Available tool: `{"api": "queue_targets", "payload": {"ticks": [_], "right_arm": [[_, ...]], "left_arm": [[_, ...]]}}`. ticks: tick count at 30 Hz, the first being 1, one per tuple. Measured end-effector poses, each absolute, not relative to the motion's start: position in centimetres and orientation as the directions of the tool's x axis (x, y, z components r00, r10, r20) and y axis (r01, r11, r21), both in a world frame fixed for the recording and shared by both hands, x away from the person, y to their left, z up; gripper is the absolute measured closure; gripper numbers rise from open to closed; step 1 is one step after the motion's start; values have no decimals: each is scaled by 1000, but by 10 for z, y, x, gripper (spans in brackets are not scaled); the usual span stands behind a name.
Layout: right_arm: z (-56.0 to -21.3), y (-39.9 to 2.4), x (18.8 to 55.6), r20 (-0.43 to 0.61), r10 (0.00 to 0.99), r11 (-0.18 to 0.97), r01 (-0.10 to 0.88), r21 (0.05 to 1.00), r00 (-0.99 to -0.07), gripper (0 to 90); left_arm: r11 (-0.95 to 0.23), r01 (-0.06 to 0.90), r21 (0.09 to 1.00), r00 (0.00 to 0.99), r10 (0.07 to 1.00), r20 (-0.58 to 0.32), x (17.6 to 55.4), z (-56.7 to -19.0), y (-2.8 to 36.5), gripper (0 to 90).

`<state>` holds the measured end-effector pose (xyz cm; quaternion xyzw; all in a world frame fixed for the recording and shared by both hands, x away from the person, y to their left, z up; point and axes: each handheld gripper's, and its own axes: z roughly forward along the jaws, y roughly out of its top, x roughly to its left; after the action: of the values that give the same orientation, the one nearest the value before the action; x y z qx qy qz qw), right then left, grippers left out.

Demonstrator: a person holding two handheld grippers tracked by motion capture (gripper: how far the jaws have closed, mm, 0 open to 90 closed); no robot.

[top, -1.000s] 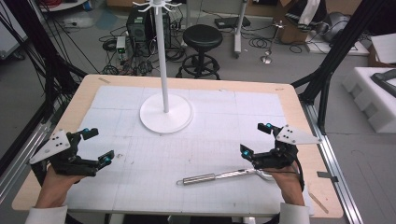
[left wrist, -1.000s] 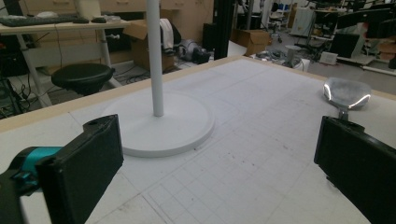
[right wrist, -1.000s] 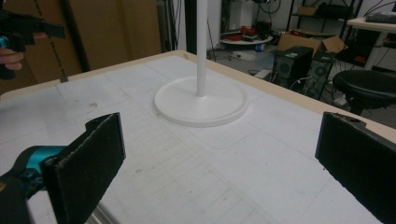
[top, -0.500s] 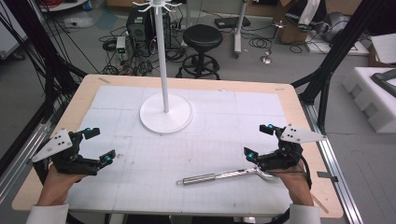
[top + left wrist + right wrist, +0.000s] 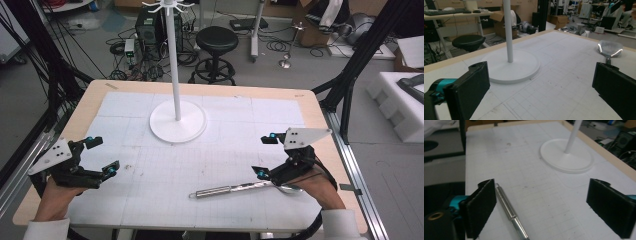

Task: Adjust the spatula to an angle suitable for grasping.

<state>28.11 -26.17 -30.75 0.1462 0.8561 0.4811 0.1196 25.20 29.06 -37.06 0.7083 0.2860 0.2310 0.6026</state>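
A long metal spoon (image 5: 235, 189) lies flat on the white gridded mat near the table's front right, handle pointing left, and its bowl (image 5: 610, 48) lies at the far right. My right gripper (image 5: 264, 156) hovers just above its bowl end. Its jaws have just been closing a little but still stand wide. The spoon handle (image 5: 510, 211) lies on the mat between them, close beside the left jaw, and neither pad presses on it. At the front left my left gripper (image 5: 104, 156) is open with nothing between its jaws. A white stand (image 5: 177, 122) rises from its round base at the middle back.
The stand's thin pole (image 5: 175, 65) carries hooks at its top. Bare mat (image 5: 210, 155) stretches between the two grippers. The wooden table edge (image 5: 320, 107) runs close on the right. Beyond the table are a black stool (image 5: 217, 42) and cables on the floor.
My right gripper has lifted off the mat and drifted slightly right. The spoon lies where it was, and the left gripper has stayed in place.
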Motion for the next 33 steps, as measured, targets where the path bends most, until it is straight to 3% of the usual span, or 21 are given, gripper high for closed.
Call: {"api": "queue_targets", "payload": {"ticks": [14, 21, 33], "right_arm": [[-306, -222, 296, -66, 176, 676, 72, 733, -982, 151], [-309, -212, 300, -59, 142, 710, 61, 702, -988, 151], [-329, -198, 305, -71, 77, 836, 25, 548, -994, 141]], "left_arm": [[-109, 122, 987, 733, 680, -15, 252, -370, 293, 17], [-113, 127, 985, 734, 679, -17, 253, -372, 292, 17], [-118, 130, 984, 734, 679, -15, 253, -374, 293, 17]]}}
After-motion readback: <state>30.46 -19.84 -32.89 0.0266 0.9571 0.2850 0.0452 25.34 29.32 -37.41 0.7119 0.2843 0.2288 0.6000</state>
